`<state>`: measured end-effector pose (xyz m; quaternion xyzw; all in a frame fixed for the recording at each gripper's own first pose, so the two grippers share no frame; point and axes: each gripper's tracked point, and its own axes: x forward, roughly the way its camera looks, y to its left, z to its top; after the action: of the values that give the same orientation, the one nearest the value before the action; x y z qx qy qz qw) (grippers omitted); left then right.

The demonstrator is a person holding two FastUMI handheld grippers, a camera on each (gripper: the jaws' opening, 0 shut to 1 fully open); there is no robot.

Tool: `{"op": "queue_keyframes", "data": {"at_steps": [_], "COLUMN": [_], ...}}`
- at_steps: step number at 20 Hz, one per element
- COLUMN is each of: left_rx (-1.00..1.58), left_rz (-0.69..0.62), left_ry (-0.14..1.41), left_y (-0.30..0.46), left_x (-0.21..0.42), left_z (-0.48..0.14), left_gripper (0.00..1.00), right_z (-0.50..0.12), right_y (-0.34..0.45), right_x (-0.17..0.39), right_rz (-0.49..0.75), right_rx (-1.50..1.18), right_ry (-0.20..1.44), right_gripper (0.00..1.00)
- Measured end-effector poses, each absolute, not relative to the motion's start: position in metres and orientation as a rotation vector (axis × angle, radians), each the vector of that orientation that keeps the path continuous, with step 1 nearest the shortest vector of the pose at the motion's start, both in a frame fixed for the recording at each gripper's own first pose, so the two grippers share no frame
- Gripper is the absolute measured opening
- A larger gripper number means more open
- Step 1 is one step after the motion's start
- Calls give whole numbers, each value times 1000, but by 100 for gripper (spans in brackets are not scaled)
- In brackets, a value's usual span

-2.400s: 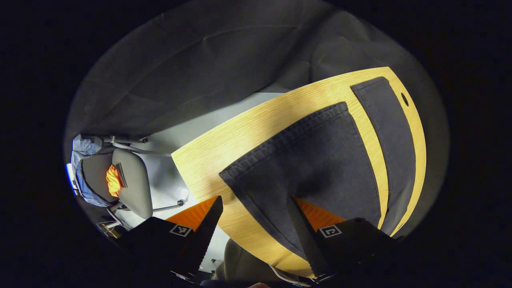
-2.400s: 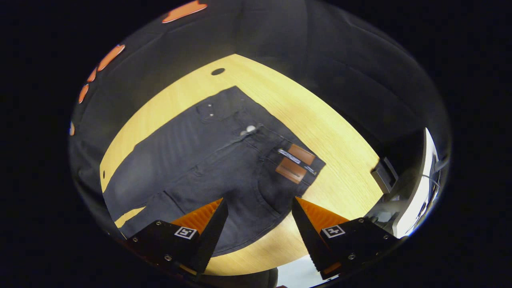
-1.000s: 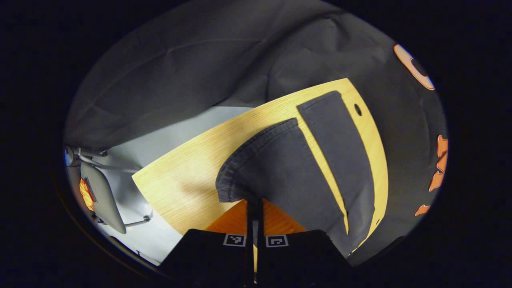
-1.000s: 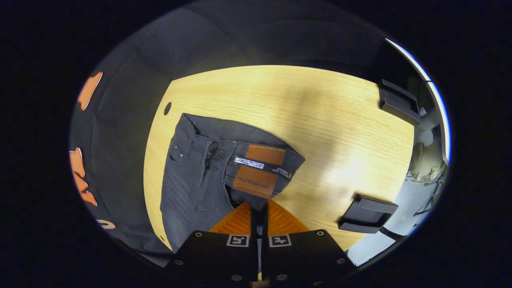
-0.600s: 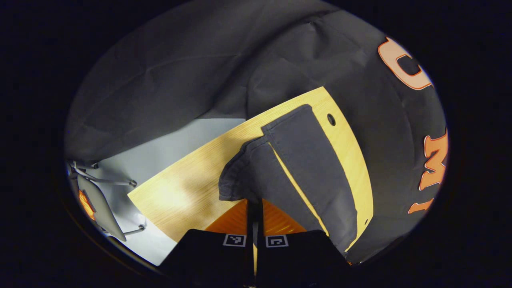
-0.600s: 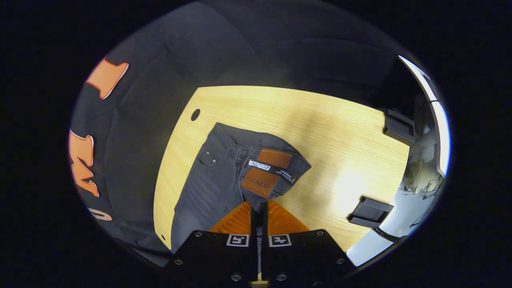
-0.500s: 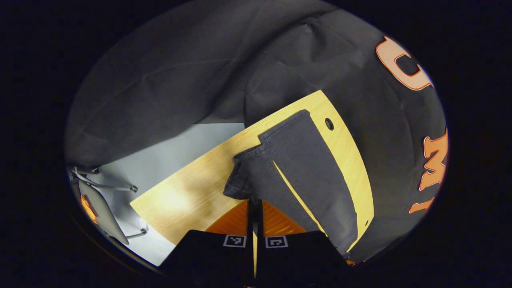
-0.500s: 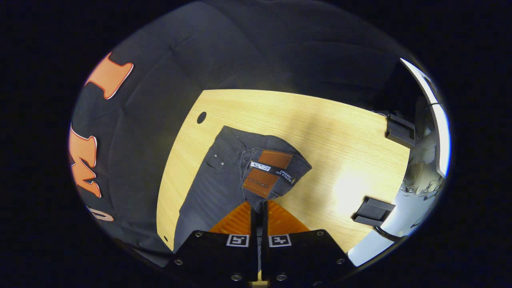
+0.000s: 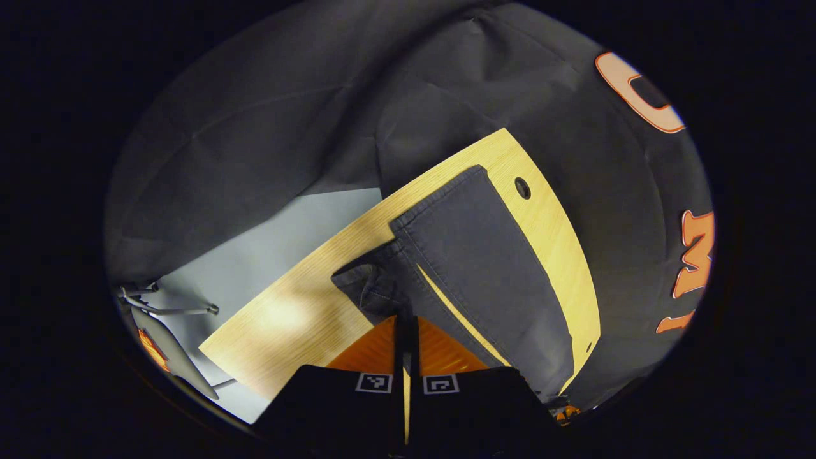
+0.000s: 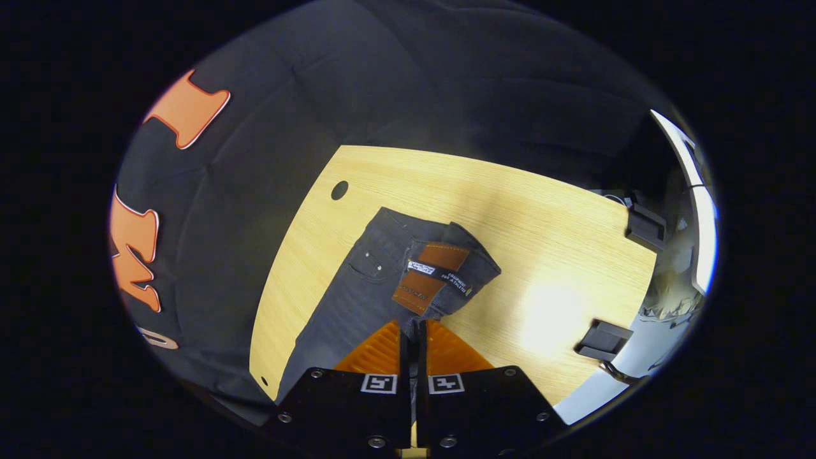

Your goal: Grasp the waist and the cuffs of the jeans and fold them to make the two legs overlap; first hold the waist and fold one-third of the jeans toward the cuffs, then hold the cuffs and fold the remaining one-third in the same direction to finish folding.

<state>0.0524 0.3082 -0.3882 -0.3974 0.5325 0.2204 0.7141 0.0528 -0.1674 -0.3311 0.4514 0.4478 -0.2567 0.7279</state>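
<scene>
Black cloth wall point(image 9: 268, 127) behind and around everything, hanging in soft folds. Pale wood-grain table point(image 9: 287, 319) below it, seen from both ends, with a small round hole point(image 9: 522, 188) near its far edge in the left gripper view and again point(image 10: 339, 190) in the right gripper view. Grey floor point(image 9: 268, 229) past the table's end, with part of a chair point(image 9: 172, 357) low at the left.

Dark grey jeans point(image 9: 484, 255) spread along the table near the wall-side edge, a thin strip of wood showing between the two legs in the left gripper view. Near leg's cuff point(image 9: 370, 287) lifted and crumpled, turned up toward the far leg point(image 9: 472, 236), which lies flat. In the right gripper view, the jeans point(image 10: 344, 299) run along the same edge, waist point(image 10: 446, 255) raised and folded over, with a brown leather patch point(image 10: 428, 273) and a strip label facing up, rivets at the pocket just beside it.

Two small black blocks point(image 10: 602, 341) on the table's right side in the right gripper view, well apart from the jeans.

Left tongs point(image 9: 405, 322) pinched together on the cuff, fingers point(image 9: 376, 344) nearly meeting with cloth between them. Right tongs point(image 10: 413, 326) likewise clamped narrow on the waist fabric just below the patch.
</scene>
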Motion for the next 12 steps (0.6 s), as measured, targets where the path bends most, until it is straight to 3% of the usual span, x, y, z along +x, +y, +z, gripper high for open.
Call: {"op": "queue_keyframes", "data": {"at_steps": [12], "left_rx": [-772], "left_rz": [540], "left_ry": [1121], "left_y": [327], "left_x": [162], "left_z": [-377], "left_gripper": [3], "right_z": [-341], "right_y": [-172], "right_x": [143], "right_rz": [-470], "right_rx": [1044], "right_ry": [1007], "right_gripper": [4]}}
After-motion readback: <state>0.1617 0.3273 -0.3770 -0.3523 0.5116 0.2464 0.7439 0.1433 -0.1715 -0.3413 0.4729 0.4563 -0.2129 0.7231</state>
